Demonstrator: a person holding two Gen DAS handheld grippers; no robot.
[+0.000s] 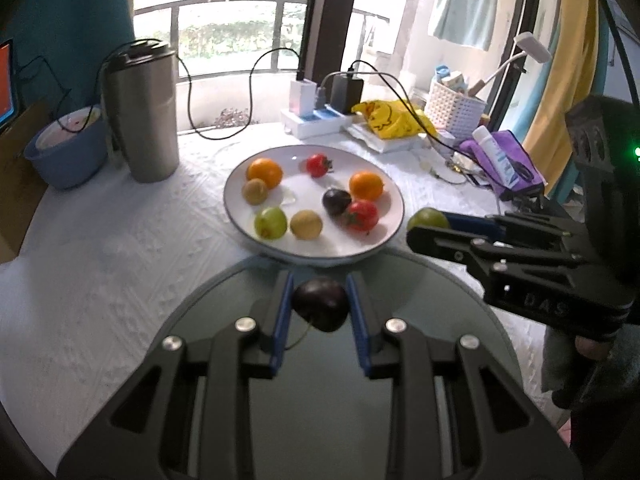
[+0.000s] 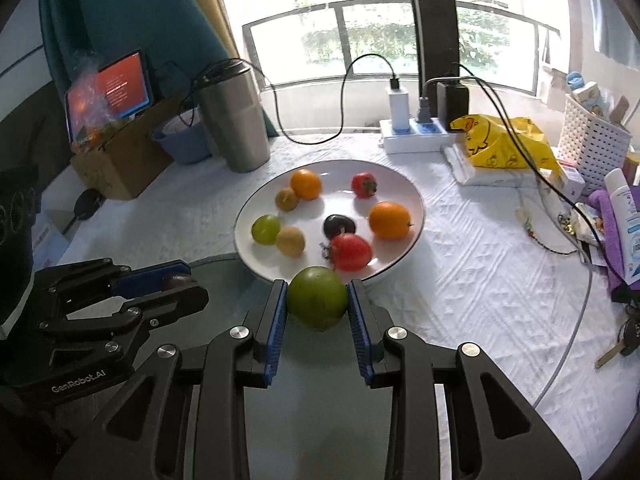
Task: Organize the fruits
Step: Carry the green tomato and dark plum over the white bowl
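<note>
Evidently two fruits are mid-carry: a dark plum [image 1: 320, 303] sits pinched between the nearly closed fingers [image 1: 282, 312] of the left gripper [image 1: 320, 308], and a green fruit [image 2: 317, 298] is clamped the same way in the right gripper [image 2: 318, 304], both above a grey glass disc [image 1: 420, 292] at the plate's six o'clock. The white plate [image 1: 394, 216] already bears two oranges, two red fruits, another plum, a green one and two brownish ones. The step looks like placing. Next, each hand probably needs a bare spot, perhaps beside its match: the plum near the plate's centre, the green fruit at about eight o'clock. A steel tumbler [image 1: 142, 112] stands on the tabletop [image 1: 100, 248] at ten o'clock.
</note>
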